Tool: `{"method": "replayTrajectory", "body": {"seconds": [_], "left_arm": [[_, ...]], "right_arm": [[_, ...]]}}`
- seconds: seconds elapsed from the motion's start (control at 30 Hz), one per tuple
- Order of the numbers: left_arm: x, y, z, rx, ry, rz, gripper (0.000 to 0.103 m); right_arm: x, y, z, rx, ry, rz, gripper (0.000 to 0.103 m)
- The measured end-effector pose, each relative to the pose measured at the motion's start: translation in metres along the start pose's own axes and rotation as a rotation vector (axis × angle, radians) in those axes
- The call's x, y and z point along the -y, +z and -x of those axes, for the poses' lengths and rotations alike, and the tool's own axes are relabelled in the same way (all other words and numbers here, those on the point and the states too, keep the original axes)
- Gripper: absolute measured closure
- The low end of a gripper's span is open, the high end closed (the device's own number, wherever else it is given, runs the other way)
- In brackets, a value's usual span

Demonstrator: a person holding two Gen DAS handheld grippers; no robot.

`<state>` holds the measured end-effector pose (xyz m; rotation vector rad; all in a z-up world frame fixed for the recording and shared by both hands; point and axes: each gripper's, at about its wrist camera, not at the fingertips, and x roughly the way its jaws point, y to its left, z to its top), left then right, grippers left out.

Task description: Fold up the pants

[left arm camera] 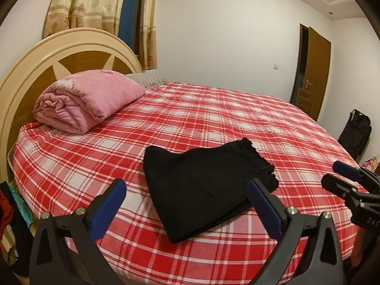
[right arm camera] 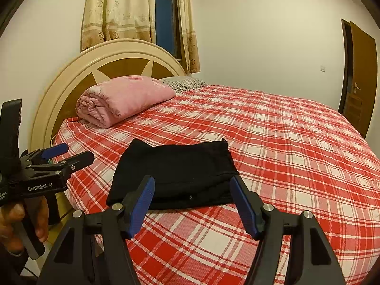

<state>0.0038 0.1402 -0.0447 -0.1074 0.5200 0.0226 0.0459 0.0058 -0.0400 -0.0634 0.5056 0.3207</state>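
Room: bedroom with white walls, beige curtains (left arm camera: 99,2) over a dark window, and a brown door (left arm camera: 317,71) at the far right.
Bed: red-and-white plaid sheet (left arm camera: 213,114) across the mattress, cream and brown rounded headboard (right arm camera: 114,59) behind it.
Bedding: rolled pink quilt (left arm camera: 87,99) near the headboard, a striped pillow (right arm camera: 185,82) just beside it.
Pants: black pants (left arm camera: 204,182) lie folded into a compact stack on the sheet near the bed's near edge, touched by neither tool.
Left hand-held gripper (left arm camera: 187,201): released, blue-padded fingers spread wide, held above the sheet in front of the pants, holding nothing.
Right hand-held gripper (right arm camera: 192,201): released too, fingers apart and empty, close to the folded stack.
Person: a hand (right arm camera: 21,225) wraps the left tool's handle.
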Motion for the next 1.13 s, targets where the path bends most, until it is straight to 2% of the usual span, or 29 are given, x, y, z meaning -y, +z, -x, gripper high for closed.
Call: {"method": "replayTrajectory", "body": {"seconds": [0.3,0.9,1.13], "left_arm": [[0.0046,0.0032,0.0068,0.028,0.021,-0.017,0.000],[0.0032,0.0020,0.0021,0.011,0.038,-0.031,0.000],[0.0038,-0.0007,0.0034,0.037,0.033,-0.035,0.000]], "right_arm": [[0.0013,0.0004,0.0050,0.017,-0.002,-0.004,0.036],[-0.0030,-0.0019,0.0064,0.007,0.003,0.020,0.036],[-0.0047,-0.0045,0.0045,-0.001,0.004,0.022,0.036]]}}
